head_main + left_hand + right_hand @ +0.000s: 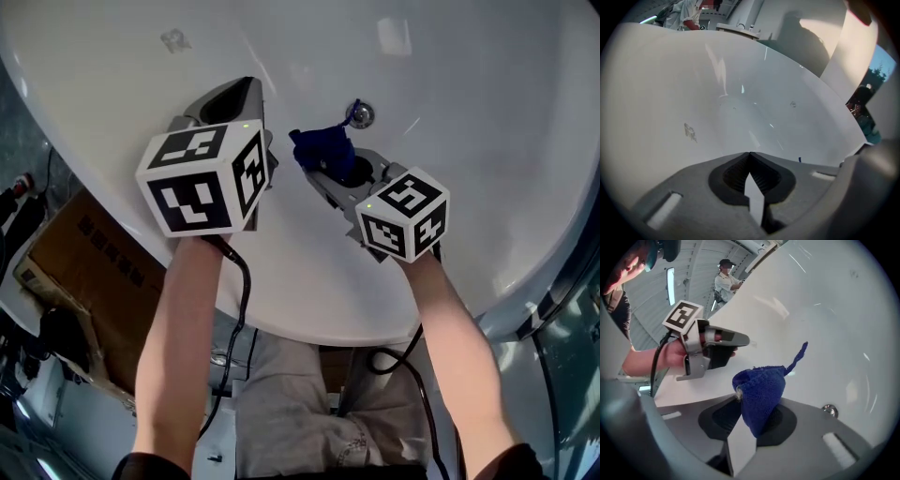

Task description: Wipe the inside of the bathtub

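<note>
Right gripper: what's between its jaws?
A bunched blue cloth, pinched between the right gripper's jaws, with the white bathtub behind it. How much cloth is clamped deeper in is covered by the bunch itself.

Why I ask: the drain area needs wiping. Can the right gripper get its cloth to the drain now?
Probably yes. The right gripper is shut on the blue cloth, the drain lies just beyond it in the bathtub, nothing stands between, and the left gripper is aside.

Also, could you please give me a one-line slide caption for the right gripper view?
Right gripper clamped on a blue cloth over the white bathtub, with the left gripper alongside.
</note>
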The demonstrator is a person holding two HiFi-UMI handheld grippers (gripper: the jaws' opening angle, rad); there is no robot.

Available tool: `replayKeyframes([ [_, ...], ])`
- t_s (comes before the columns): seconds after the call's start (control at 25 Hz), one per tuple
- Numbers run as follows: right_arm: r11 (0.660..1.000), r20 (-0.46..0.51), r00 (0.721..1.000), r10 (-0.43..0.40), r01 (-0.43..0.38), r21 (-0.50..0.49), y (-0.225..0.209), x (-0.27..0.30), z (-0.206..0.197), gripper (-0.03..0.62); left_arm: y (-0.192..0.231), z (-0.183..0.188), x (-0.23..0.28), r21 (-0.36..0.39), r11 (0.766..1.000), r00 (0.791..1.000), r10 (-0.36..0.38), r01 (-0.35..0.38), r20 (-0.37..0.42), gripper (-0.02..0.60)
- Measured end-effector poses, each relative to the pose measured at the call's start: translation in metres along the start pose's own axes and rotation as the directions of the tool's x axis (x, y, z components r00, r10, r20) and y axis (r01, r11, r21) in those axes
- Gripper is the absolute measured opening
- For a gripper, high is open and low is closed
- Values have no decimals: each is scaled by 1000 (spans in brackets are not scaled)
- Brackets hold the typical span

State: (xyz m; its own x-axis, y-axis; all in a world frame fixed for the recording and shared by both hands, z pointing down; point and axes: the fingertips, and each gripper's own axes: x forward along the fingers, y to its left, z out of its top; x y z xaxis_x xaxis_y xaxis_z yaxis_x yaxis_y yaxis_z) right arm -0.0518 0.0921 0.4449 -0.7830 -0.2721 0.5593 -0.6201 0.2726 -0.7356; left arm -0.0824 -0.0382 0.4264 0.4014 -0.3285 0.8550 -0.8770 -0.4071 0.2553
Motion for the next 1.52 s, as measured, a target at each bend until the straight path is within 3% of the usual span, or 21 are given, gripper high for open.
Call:
replayKeyframes([
  [0.28,996,-40,995,-89,90,18,-57,28,-20,89,-3,-9,11,1,1000,999,-30,30,-15,3],
  [0.76,986,-177,975,-134,149,76,-104,70,-82,89,-10,-20,29,-4,997,996,-76,76,-43,3],
  [1.08,980,-238,960,-147,173,94,-124,81,-102,89,-14,-23,34,-26,996,994,-88,86,-58,3],
  [1.52,992,-360,930,-77,106,62,-110,87,-129,89,-13,-28,36,-33,996,994,-82,80,-72,3],
])
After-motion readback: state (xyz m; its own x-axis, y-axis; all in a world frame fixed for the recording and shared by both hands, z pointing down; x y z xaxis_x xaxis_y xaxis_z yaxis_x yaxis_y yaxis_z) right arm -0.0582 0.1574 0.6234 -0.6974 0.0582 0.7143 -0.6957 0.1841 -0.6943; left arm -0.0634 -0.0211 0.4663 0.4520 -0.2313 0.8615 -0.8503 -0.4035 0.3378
